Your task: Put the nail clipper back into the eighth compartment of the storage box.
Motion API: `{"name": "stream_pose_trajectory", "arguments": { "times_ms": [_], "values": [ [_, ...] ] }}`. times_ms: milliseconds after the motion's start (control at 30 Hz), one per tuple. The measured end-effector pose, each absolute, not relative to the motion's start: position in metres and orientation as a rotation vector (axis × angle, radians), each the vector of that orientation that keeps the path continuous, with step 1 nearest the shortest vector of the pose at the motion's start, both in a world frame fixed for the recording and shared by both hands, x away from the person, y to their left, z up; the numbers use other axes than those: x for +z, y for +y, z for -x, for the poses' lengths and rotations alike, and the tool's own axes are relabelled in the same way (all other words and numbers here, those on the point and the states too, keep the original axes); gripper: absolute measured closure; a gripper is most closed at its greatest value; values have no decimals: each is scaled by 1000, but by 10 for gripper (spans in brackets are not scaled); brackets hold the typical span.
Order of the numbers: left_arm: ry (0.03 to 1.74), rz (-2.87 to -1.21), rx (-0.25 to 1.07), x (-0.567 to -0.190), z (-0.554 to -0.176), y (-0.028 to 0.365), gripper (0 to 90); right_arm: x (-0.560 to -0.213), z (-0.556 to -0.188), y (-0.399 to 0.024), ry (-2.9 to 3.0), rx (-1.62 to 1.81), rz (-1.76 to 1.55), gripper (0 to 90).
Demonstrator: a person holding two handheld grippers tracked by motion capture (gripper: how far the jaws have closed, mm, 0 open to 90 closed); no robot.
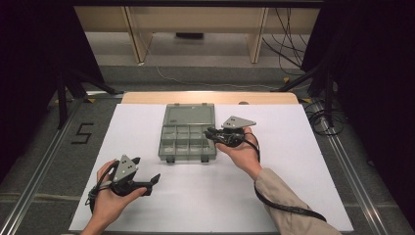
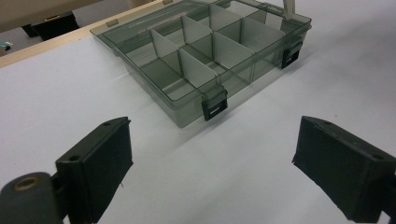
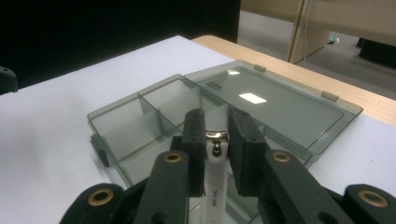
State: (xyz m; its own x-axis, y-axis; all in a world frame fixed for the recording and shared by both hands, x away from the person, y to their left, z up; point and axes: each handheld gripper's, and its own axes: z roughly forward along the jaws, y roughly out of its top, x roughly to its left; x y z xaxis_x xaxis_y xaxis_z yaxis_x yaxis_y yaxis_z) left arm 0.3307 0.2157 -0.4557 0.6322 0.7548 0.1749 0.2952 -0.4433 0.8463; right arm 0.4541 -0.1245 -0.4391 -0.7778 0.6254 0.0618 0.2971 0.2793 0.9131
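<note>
White sheeting covers the desk (image 1: pixel 293 196), with dark curtains at both sides and pale wooden furniture legs across the floor beyond.

Nearest the person, the left gripper (image 1: pixel 147 183) rests on the sheet, well short of the organiser box's (image 1: pixel 188 139) front-left corner; its fingers (image 2: pixel 100 163) stand wide apart with nothing between them.

Farther out, the right gripper (image 1: pixel 211 133) hangs over the box's right-hand edge, its fingers (image 3: pixel 194 140) pressed together on a nail clipper (image 3: pixel 215 186). Only a white strip with small print and a shiny metal end with a rivet show between the pads. It is judged small, light, rigid and smooth, so it could slip or twist in a loose pinch; a grip across the flat sides near the middle, as here, looks soundest.

The box itself is smoky, translucent grey plastic, split by thin dividers into a grid of compartments that appear empty, with two dark latches (image 2: pixel 215 105) on its front wall. Its lid (image 3: pixel 275 105) lies folded flat behind it toward the desk's far wooden edge. It seems light and stiff, likely to slide if nudged; a wall or corner would be the place to steady it.
</note>
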Motion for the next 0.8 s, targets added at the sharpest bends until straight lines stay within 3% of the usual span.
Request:
{"name": "stream_pose_trajectory", "arguments": {
  "times_ms": [800],
  "values": [
    [820, -2018, 699, -456, -331, 216, 102, -457, -455, -118, 2334, 1395, -840, 781]
  ]
}}
